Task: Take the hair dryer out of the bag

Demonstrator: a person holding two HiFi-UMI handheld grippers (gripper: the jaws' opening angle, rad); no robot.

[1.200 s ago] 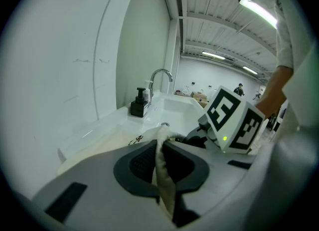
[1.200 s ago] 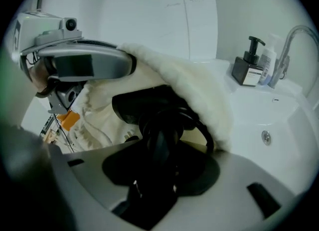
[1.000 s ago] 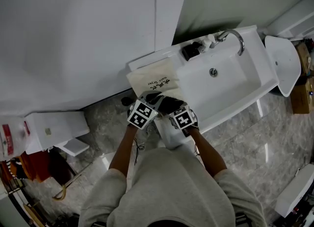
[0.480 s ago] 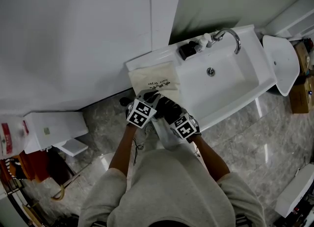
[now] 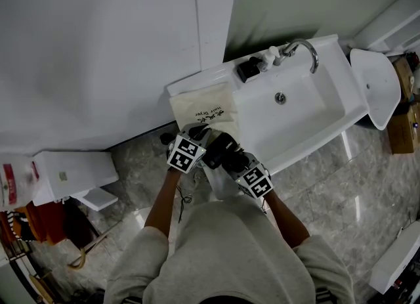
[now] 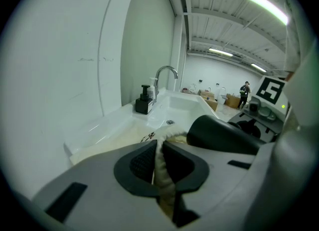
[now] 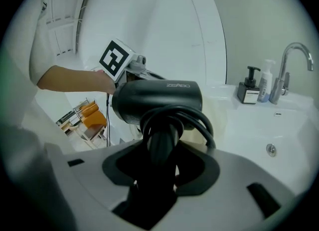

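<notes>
While the left tongs (image 6: pixel 157 164) stay out of the pull, they are clenched on the cream cloth rim of the bag (image 5: pixel 205 104), a fold of fabric pinched between the pads. Right tongs (image 7: pixel 159 172) grasp the black hair dryer (image 7: pixel 158 97) by its handle; the cord (image 7: pixel 198 120) is looped around that handle just ahead of the jaws.

Position: dryer barrel sits just beyond the right tongs' tips and close beside the left tongs, on their right. In the head view it looks clear of the bag mouth, or nearly so; cannot tell whether its far end touches the cloth. Bag lies flat ahead of both tongs on the white counter (image 5: pixel 197 79), with the sink (image 5: pixel 302 109) further to the right of the right tongs.

Step in hand (judgement): the extraction itself, close to its end, with one pair anchoring and one pair drawing.

Next move calls for: drawing the dryer back and up, away from the left tongs, until the barrel and any trailing cord are free of the opening. Left grip must hold so the bag does not follow. Watch the cord loop; it could snag the rim.
</notes>
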